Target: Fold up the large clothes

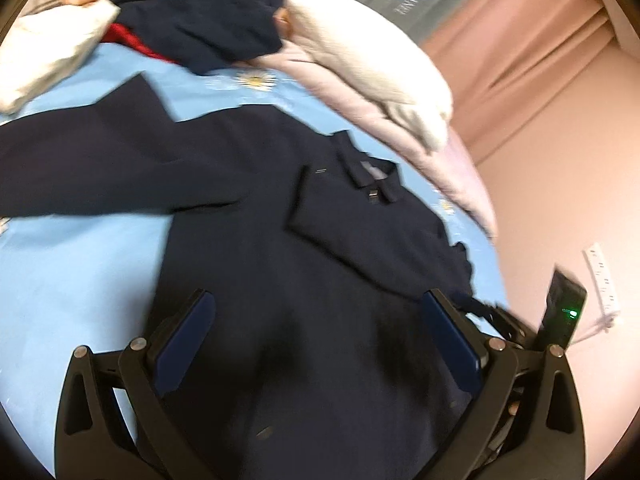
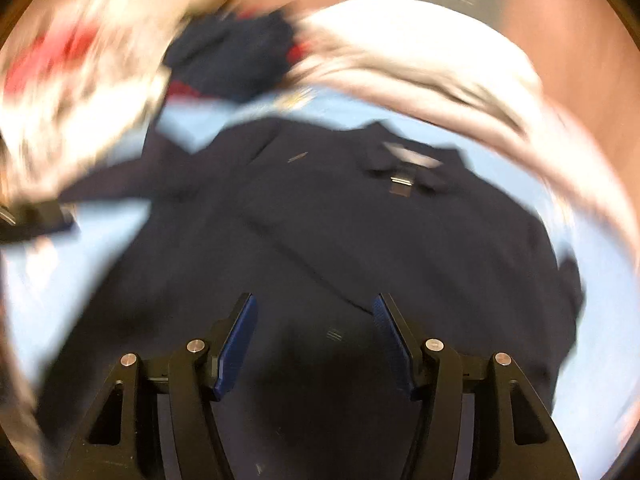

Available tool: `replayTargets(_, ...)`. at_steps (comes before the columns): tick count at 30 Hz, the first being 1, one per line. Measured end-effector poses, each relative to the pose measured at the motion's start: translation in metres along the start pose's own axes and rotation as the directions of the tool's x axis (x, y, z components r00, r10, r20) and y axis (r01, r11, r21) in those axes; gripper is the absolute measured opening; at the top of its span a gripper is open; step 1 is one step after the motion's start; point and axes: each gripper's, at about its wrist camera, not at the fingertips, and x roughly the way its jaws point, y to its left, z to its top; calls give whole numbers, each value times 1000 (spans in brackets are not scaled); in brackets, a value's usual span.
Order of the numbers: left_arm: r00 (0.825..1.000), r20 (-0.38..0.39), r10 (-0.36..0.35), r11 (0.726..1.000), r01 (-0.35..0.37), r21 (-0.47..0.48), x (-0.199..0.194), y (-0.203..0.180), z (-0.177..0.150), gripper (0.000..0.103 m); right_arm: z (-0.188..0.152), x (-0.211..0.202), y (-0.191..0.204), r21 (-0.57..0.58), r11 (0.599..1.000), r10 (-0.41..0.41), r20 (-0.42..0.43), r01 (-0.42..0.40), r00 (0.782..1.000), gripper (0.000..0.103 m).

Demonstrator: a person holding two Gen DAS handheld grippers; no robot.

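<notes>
Navy jacket (image 1: 256, 184) lies face-up and mostly flat on the light blue bedsheet (image 1: 80, 264), collar (image 2: 412, 160) at the far end, hem toward us, so its long axis runs straight ahead from both tools. One sleeve (image 1: 80, 168) trails off to the left. We judge the left gripper (image 1: 318, 340) nearer that sleeve; its jaws are spread wide and hold nothing. The right gripper (image 2: 314, 344), jaws parted and empty, hovers over the lower body.
</notes>
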Motion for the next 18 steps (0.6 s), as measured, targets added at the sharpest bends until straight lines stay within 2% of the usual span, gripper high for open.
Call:
replayTargets(1,1000,-11,-26,1000,26,-3,9,-5,6,103,-6,-13,-38,109,994,3,36,-6,999,65)
replayTargets(2,998,-27,-49,999,49,-15,21,-9,13,103,-13,-23,-59,176,984,-17,54,7,998,66)
replayTargets(4,993,-57,-108,994,106,-27,45,-20,23,102,-33,-38,-116,320,943,-111,39,93,993,67)
replayTargets(5,989,-71,-129,991,128,-27,58,-26,28,102,-43,-42,-133,347,933,-117,30,99,993,67)
replayTargets(6,985,-89,-148,989,146,-24,73,-34,32,101,-51,-46,-141,371,926,-94,33,75,995,67)
replayTargets(8,976,-124,-179,984,178,-14,103,-49,41,100,-68,-48,-156,462,885,30,70,-59,997,67)
replayTargets(9,972,-133,-195,981,195,-9,118,-56,45,98,-74,-47,-167,516,839,126,126,-173,984,67)
replayTargets(10,968,-139,-210,977,211,-12,132,-61,48,98,-79,-44,-175,556,786,199,188,-271,962,67)
replayTargets(11,967,-140,-215,977,215,-18,144,-63,52,98,-81,-39,-179,585,740,240,231,-332,943,67)
replayTargets(12,974,-123,-189,982,187,-27,155,-63,55,97,-82,-34,-180,612,697,269,262,-375,927,67)
replayTargets(14,984,-91,-152,987,146,-73,171,-54,59,96,-77,-15,-173,628,643,336,283,-439,898,67)
replayTargets(16,991,-64,-114,986,105,-128,181,-41,62,96,-70,5,-168,658,627,346,245,-418,906,68)
replayTargets(17,994,-59,-96,986,86,-143,184,-35,62,96,-67,24,-165,683,597,366,236,-422,900,68)
replayTargets(18,996,-60,-61,986,51,-157,188,-28,61,96,-67,37,-166,712,575,359,222,-402,906,68)
